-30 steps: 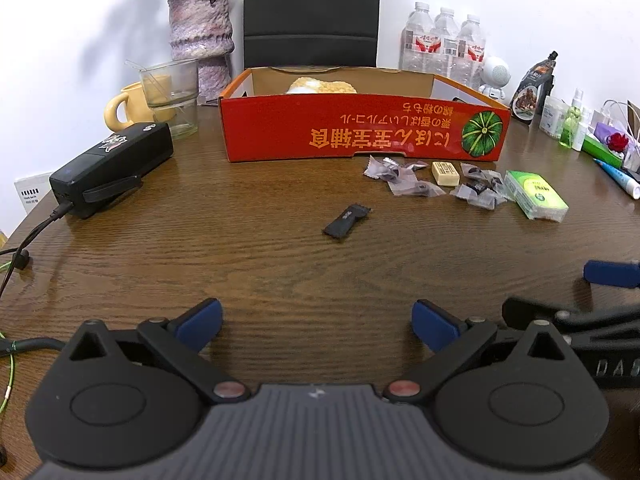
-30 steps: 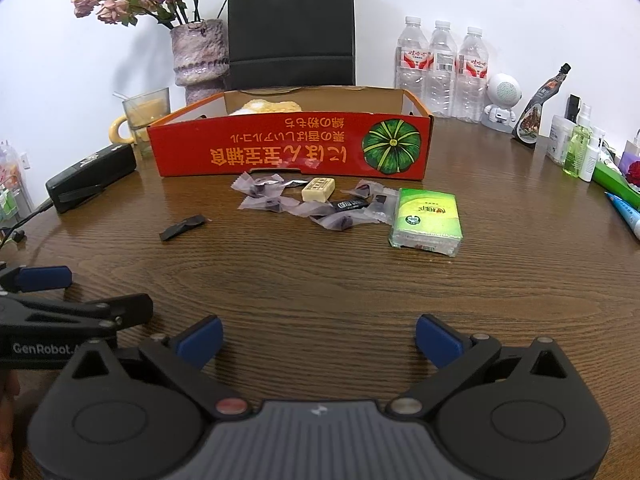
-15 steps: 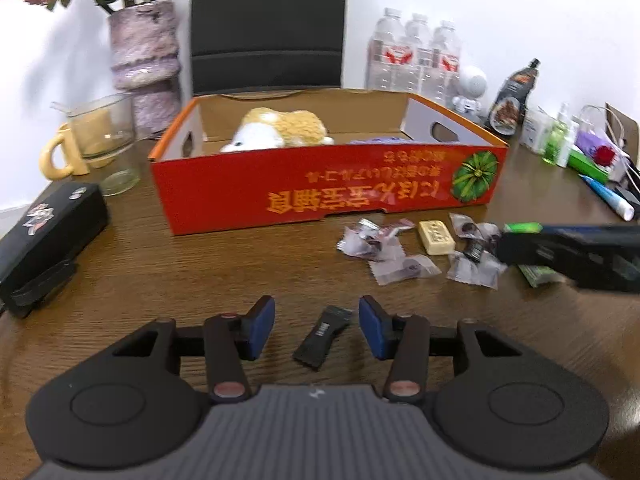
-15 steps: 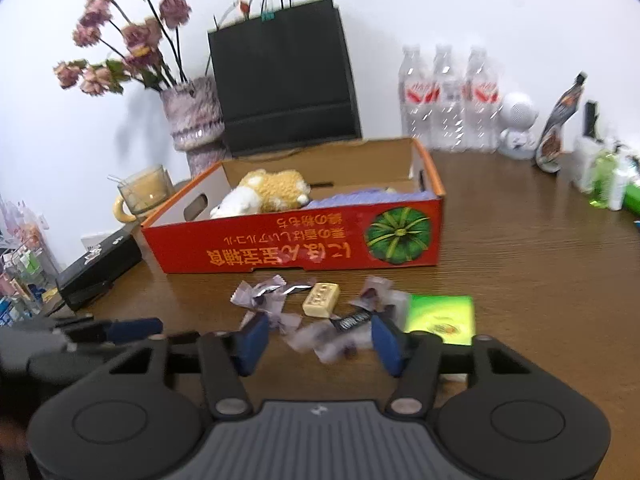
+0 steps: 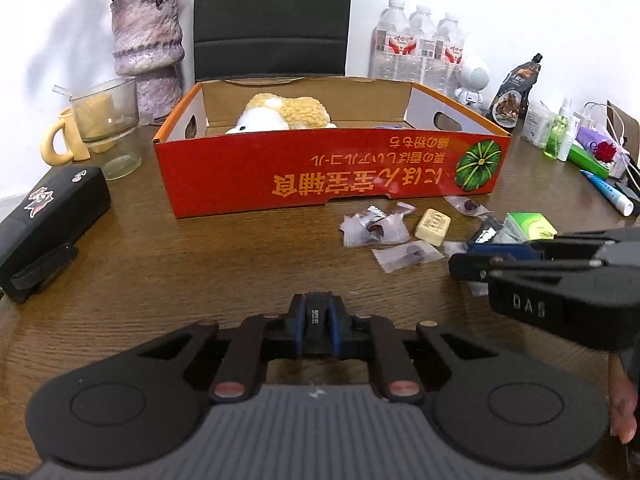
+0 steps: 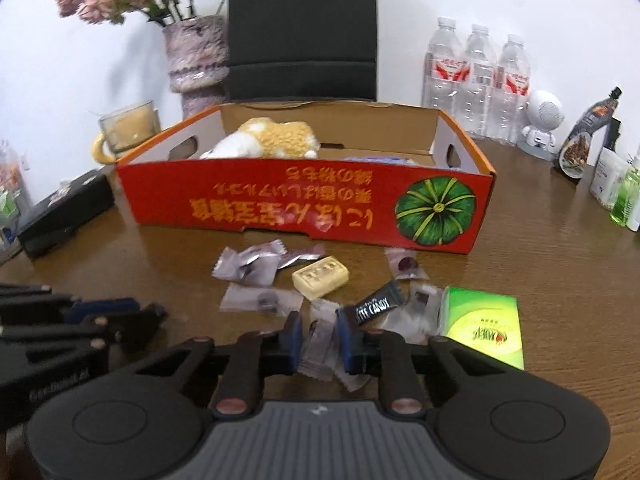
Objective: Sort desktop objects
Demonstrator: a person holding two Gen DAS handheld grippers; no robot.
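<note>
Gripping a small flat black stick [image 5: 316,314], matte plastic with a line of pale print, the left gripper [image 5: 317,326] sits low centre in the left wrist view; its blue pads have just been closing and now press the stick's two sides. The gripper points down at a slant toward the desk [image 5: 200,264], dark brown wood with a fine wavy grain.

Right gripper [image 6: 319,338], low centre of the right wrist view: jaws have just been closing on a crinkled clear candy wrapper [image 6: 320,340], which is pinched between the pads. Same downward slant. A bare hand [image 5: 622,404] shows at the right edge of the left view.

Just beyond, mid-frame: loose clear wrappers [image 6: 250,266], a pale embossed block [image 6: 320,278], a glossy black candy sachet [image 6: 376,306], a green rectangular packet [image 6: 482,326] to the right.

Farther: a red cardboard box [image 6: 280,208], open top, pumpkin print, holding a woolly tan plush toy [image 6: 276,140]. Black case [image 5: 48,220] at left.

Far edge: rough mauve vase [image 5: 146,44], glass cup [image 5: 106,120], three clear ribbed water bottles [image 6: 478,80].
</note>
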